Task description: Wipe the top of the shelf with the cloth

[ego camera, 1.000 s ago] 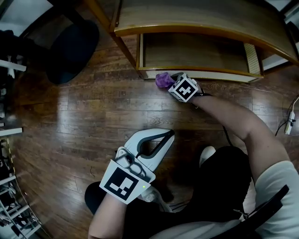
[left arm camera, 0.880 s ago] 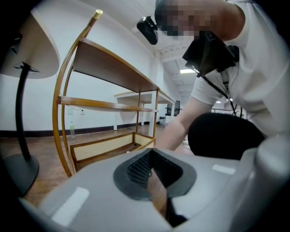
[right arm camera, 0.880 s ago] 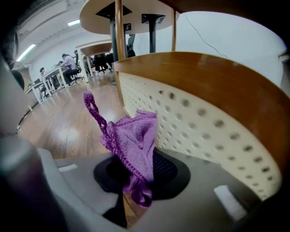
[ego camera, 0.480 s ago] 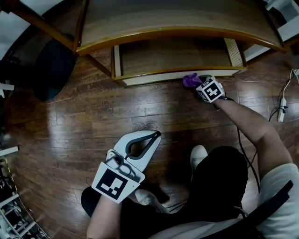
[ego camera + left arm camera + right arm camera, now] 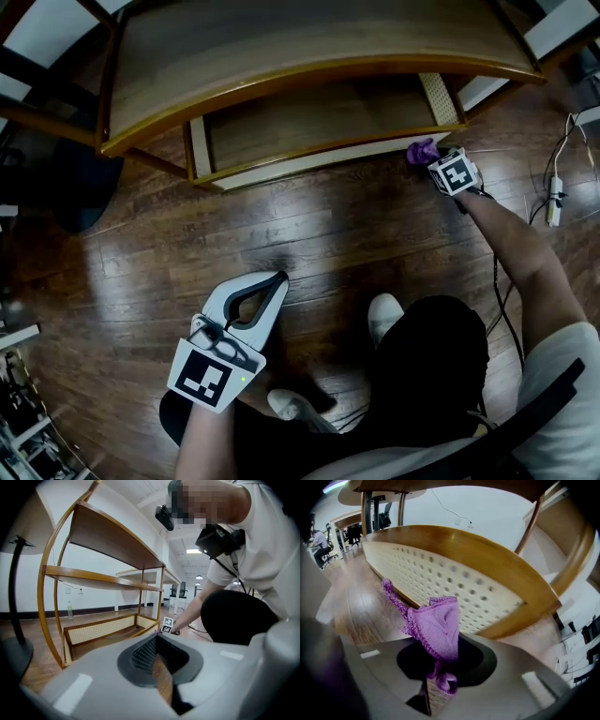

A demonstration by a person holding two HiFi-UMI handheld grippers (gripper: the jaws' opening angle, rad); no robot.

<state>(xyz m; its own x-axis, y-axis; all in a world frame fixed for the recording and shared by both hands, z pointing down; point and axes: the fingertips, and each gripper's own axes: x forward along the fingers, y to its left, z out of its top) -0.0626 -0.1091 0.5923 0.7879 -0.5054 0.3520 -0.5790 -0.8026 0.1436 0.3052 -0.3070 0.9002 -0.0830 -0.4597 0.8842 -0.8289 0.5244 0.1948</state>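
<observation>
The wooden shelf (image 5: 309,42) fills the far side of what we see - a curved top board over a lower tier, and a bottom tray with a pale perforated front panel (image 5: 454,581). That panel stands straight ahead of the right gripper (image 5: 438,159), while the top board sits well above it. From the left gripper (image 5: 274,281) the whole shelf (image 5: 112,541) is far ahead and to its left, across dark wooden floor (image 5: 281,220).

We hold the left gripper low and well back from the shelf, over the floor by our legs, with a white shoe (image 5: 382,314) just to its right. Its jaws are together at the tips, with nothing between them.

The right gripper (image 5: 440,677) reaches down at arm's length to the right front corner of the bottom tray. Its jaws are clamped on the purple cloth (image 5: 438,623), which bunches up past the tips towards the perforated panel - we cannot tell whether it touches. From the head view the cloth (image 5: 421,150) lies just beyond the gripper's marker cube, at the foot of the shelf.

A white power strip (image 5: 551,214) lies on the floor to the right of the right gripper.
</observation>
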